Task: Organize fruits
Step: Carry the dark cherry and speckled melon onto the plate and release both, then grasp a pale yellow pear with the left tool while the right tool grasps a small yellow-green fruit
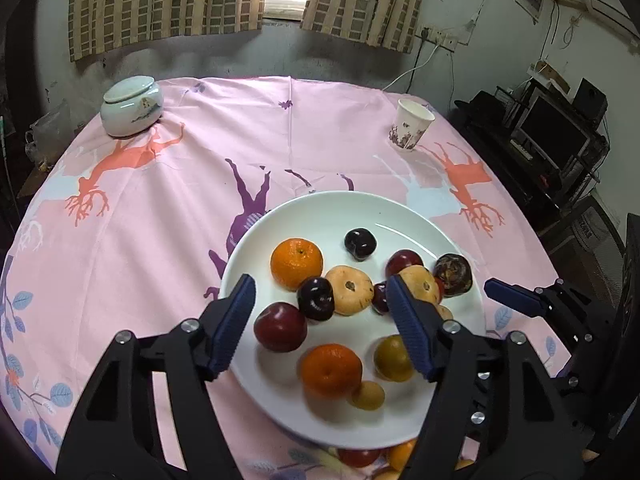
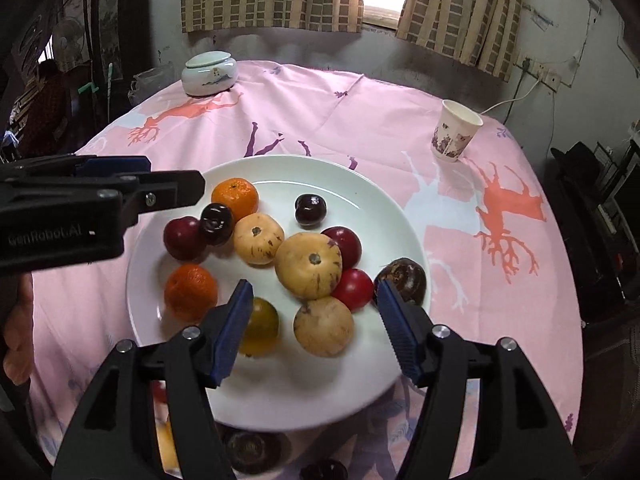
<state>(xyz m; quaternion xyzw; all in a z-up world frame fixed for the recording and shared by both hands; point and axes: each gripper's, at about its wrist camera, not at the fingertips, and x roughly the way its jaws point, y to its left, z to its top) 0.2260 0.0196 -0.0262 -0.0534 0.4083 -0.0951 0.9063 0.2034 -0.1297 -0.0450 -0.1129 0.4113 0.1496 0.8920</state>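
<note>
Your left black gripper with blue pads [image 1: 320, 320]: jaws spread wide, empty.
Your right black gripper with blue pads [image 2: 314, 324]: jaws spread wide, empty.

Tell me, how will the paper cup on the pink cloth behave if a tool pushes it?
The paper cup looks empty and thin-walled, so it is probably very light and would slide or tip easily. It stands on its narrow base with a wider mouth, so a high push likely topples it. Once down, it would probably roll in a curve on the tablecloth.
</note>
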